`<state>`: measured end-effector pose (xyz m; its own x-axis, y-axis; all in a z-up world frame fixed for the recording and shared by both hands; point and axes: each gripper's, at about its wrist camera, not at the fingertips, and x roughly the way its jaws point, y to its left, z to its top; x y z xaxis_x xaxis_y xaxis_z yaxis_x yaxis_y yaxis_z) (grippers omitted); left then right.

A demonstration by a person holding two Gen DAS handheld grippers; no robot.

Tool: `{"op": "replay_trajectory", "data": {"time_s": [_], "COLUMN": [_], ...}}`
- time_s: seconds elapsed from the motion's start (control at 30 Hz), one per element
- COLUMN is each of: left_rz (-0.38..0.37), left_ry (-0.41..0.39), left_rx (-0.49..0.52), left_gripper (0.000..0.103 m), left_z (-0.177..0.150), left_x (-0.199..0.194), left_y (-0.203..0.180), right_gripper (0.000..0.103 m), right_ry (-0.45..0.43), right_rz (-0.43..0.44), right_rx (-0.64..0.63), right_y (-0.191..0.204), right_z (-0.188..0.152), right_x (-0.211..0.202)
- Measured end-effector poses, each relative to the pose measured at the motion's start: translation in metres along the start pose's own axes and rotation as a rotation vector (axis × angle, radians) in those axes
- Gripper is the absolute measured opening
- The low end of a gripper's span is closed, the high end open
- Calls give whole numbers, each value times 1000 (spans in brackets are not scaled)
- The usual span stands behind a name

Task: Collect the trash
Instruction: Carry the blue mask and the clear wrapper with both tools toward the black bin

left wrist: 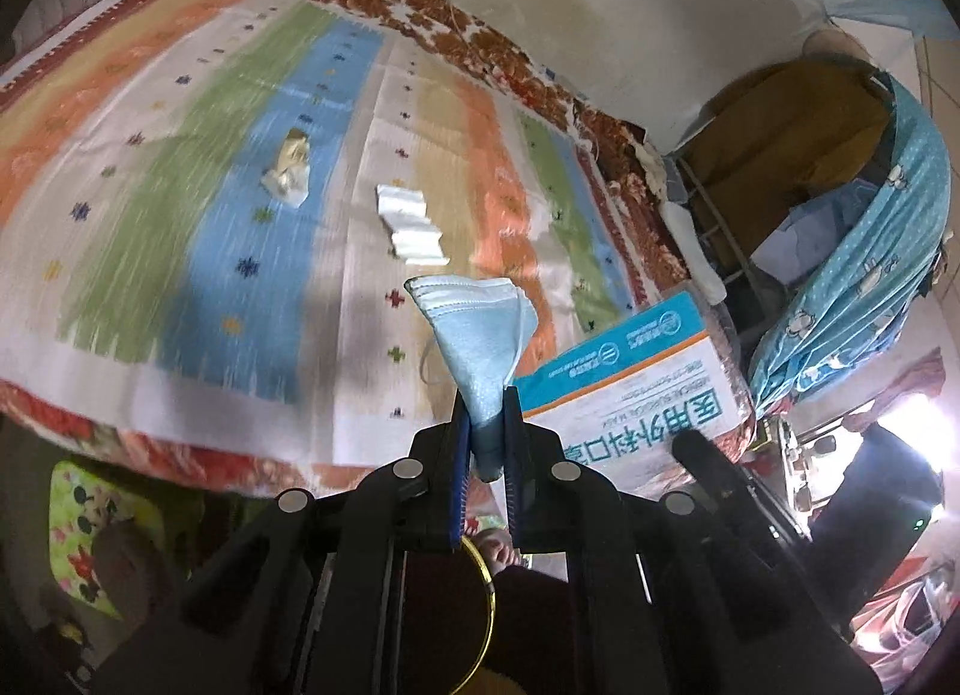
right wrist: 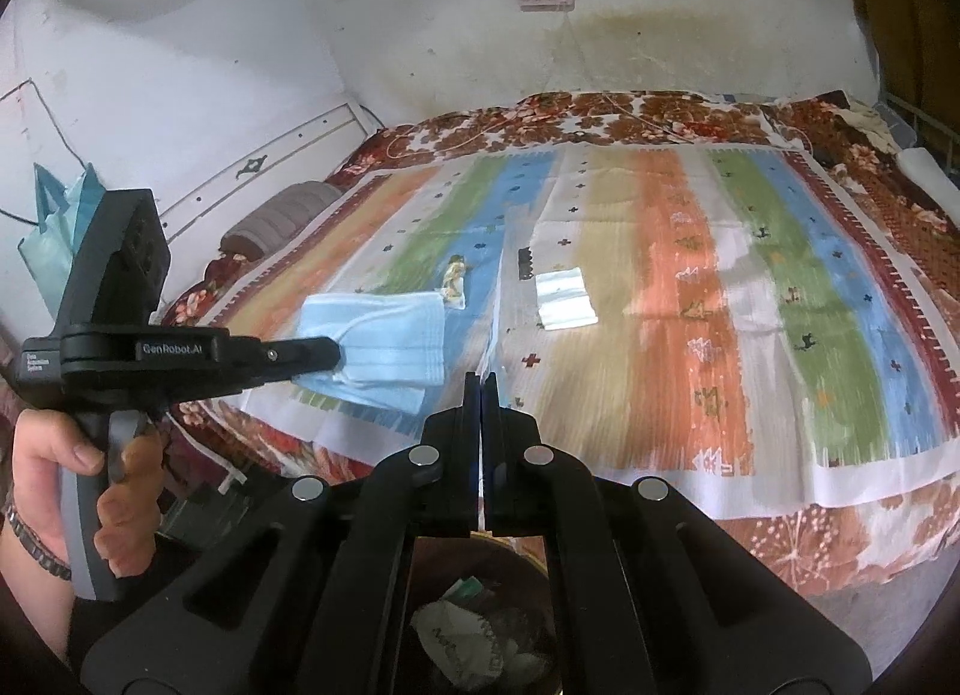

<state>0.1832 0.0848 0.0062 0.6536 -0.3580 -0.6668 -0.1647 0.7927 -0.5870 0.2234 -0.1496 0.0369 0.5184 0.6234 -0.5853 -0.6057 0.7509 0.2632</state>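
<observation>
A light blue face mask (left wrist: 474, 335) is bunched up and held off the bed, pinched at one end. A crumpled gold and white wrapper (left wrist: 288, 167) is left on a blue stripe of the striped blanket (left wrist: 150, 215), near its middle. A folded white paper (left wrist: 411, 224) is laid just beside it. More crumpled trash is seen inside the bin (right wrist: 480, 635) below the blanket's near edge.
</observation>
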Motion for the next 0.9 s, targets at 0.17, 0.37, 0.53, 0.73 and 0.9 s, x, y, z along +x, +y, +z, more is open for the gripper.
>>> {"op": "replay_trajectory", "data": {"time_s": [0.17, 0.37, 0.53, 0.73, 0.9], "left_rz": [55, 83, 126, 139, 162], "left_ry": [-6, -16, -26, -18, -8], "left_rx": [41, 88, 118, 122, 154], "left_gripper": [9, 9, 9, 9, 9], "left_z": [-17, -36, -49, -65, -80], "left_x": [-5, -8, -10, -8, -6], "left_y": [-5, -12, -17, -18, -22], "right_gripper": [0, 0, 0, 0, 0], "right_ry": [-1, 5, 12, 38, 54], "right_rz": [8, 22, 44, 57, 56], "right_rx": [-11, -8, 0, -1, 0], "right_y": [7, 10, 14, 21, 25], "right_z": [-10, -24, -33, -48, -60], "right_x": [-8, -16, -21, -23, -25]}}
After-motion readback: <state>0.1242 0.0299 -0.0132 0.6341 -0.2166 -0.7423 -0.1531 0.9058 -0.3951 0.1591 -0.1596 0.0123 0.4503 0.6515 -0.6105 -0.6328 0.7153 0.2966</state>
